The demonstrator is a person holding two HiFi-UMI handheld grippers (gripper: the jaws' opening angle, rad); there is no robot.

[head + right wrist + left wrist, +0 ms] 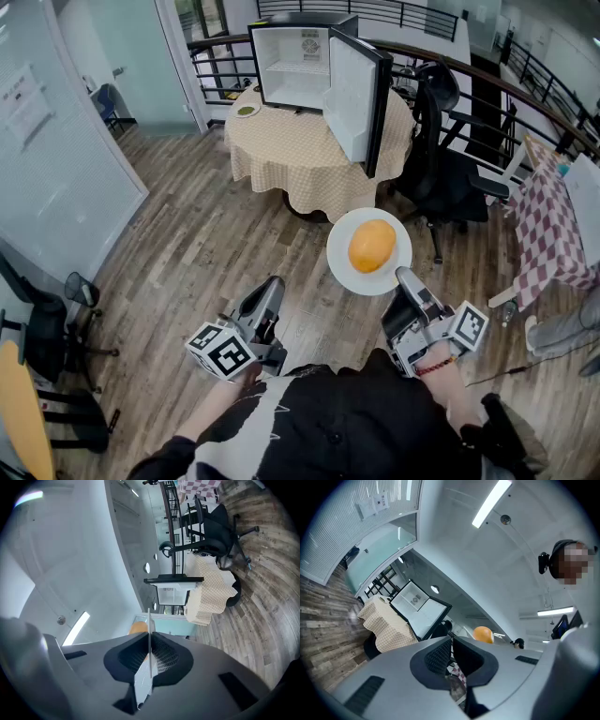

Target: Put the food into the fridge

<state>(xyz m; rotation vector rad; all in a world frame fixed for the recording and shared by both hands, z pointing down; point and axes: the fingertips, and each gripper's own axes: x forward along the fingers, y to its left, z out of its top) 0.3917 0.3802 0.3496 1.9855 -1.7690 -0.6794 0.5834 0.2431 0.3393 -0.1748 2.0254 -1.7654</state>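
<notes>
Head view: the right gripper (401,274) has its jaws pinched on the near rim of a white plate (339,255). The plate carries a round orange food item (371,246), well short of the open mini fridge (298,56) on the checked worktop (291,150)

Left gripper view: the left gripper (451,641) has its jaws together and empty

Right gripper view: the plate's thin edge sits clamped between the pads. Carry it level, round the fridge's open door (356,94), and slide it onto a shelf
</notes>
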